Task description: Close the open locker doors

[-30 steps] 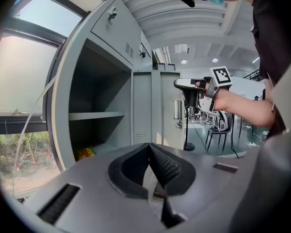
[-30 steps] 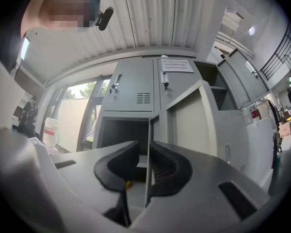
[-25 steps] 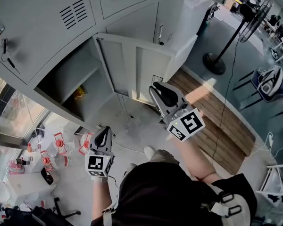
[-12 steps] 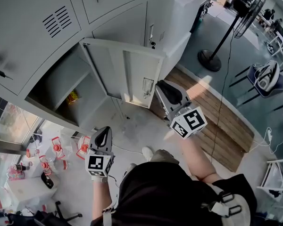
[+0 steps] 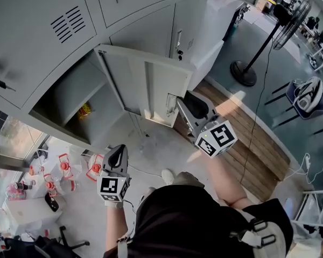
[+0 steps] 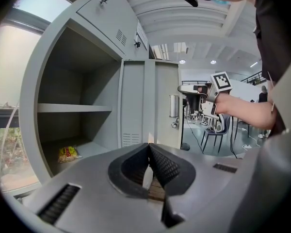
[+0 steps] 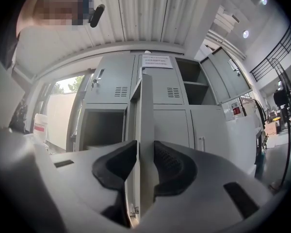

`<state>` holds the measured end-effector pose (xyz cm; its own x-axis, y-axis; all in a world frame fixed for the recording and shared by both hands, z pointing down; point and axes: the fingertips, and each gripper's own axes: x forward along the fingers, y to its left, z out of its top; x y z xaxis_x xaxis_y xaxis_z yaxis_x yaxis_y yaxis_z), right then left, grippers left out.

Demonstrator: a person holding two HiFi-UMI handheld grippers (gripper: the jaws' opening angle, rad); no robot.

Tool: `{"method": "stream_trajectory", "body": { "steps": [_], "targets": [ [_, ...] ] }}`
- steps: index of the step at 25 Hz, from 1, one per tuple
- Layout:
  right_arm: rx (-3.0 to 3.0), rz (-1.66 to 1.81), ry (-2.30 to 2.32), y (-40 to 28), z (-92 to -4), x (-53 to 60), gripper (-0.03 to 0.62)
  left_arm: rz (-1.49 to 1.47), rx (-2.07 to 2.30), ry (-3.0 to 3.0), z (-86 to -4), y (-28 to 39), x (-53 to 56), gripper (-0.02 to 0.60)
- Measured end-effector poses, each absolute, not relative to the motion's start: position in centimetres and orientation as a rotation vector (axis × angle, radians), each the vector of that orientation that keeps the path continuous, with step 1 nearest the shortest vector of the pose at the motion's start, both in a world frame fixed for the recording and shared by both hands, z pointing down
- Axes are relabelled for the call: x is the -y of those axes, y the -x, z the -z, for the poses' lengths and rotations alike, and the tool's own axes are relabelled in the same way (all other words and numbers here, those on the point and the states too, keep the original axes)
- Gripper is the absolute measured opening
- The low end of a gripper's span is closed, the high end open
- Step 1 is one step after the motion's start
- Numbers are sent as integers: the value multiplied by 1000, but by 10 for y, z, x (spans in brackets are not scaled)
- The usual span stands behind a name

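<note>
My right gripper [image 5: 184, 99]: jaws just opening, loose astride the door [image 5: 142, 82] edge | door: half open as before, right of locker [image 5: 75, 87] | my left gripper [image 5: 118, 148]: closed, empty, near left.

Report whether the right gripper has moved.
Yes: the right gripper shifted from the latch of the open door outward to its free edge; jaws just opened, edge between them.

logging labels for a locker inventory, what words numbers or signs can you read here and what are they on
No text here can be read.
Paper notice, high on the lockers: printed lines, too small to read.
Yellow packet, on the floor of the open locker: red print, too blurred to read.
</note>
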<state>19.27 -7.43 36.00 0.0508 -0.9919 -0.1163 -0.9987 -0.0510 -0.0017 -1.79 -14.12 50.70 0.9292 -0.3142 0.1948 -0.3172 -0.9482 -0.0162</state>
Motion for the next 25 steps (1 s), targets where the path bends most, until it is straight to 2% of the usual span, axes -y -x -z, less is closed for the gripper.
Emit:
{"method": "stream_trajectory", "body": {
  "steps": [11,25],
  "targets": [
    [-2092,-114,2213,-186,-360,75,104,-300,514,-3033,-509,30,143,8],
    [-2093,-111,2198,-140,-360,63,100,-284,512,-3049,-505,68,137,8]
  ]
}}
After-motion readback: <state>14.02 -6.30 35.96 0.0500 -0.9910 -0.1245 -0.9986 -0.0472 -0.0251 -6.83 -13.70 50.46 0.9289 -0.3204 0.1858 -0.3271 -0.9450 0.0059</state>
